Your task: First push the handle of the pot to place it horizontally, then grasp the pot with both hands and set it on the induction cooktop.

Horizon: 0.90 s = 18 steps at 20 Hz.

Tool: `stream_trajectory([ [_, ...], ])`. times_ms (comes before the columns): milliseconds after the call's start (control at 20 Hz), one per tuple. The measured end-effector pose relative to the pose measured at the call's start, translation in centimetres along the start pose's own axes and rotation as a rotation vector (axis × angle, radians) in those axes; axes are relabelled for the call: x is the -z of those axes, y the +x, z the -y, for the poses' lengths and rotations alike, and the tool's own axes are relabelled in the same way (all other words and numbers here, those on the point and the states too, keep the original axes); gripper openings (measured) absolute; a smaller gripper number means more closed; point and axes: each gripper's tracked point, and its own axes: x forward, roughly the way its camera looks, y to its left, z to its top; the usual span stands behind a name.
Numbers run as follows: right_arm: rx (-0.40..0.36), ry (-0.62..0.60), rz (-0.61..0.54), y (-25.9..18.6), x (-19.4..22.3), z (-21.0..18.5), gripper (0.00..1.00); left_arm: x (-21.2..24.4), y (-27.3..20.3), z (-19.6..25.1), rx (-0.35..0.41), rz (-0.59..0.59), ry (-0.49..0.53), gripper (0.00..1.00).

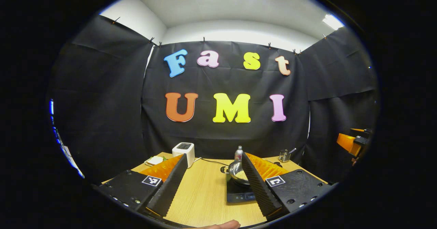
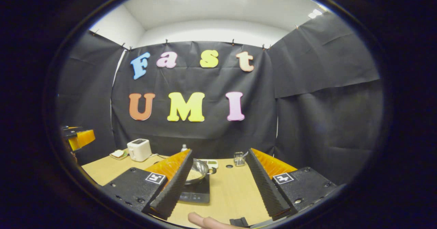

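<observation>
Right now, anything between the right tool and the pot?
Nothing. In the right gripper view the right tool hangs open, bare table ahead; the pot sits on the cooktop, part hidden behind its left finger.

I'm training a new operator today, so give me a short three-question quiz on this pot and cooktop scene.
1. True or false: the pot sits on the cooktop.
2. Which stands nearest the white toaster? A) sandwich plate B) metal rack C) bottle
3. Fill in: both tools, left and right, have their fingers spread ____.

Key: 1 true. 2 A, the plate lies just beside it. 3 open, gripping nothing.
</observation>
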Motion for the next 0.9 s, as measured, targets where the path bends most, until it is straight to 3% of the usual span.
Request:
stream_trajectory([
  [200, 0.015, -0.004, 0.041, -2.3, -1.0, 0.3, 0.98, -0.2, -0.9, 0.0, 0.012, 0.008, -0.011, 0.94],
  [900, 0.030, 0.002, 0.060, -3.1, -1.0, 0.5, 0.99, -0.8, -2.9, 1.1, 0.001, 0.055, 0.045, 0.94],
])
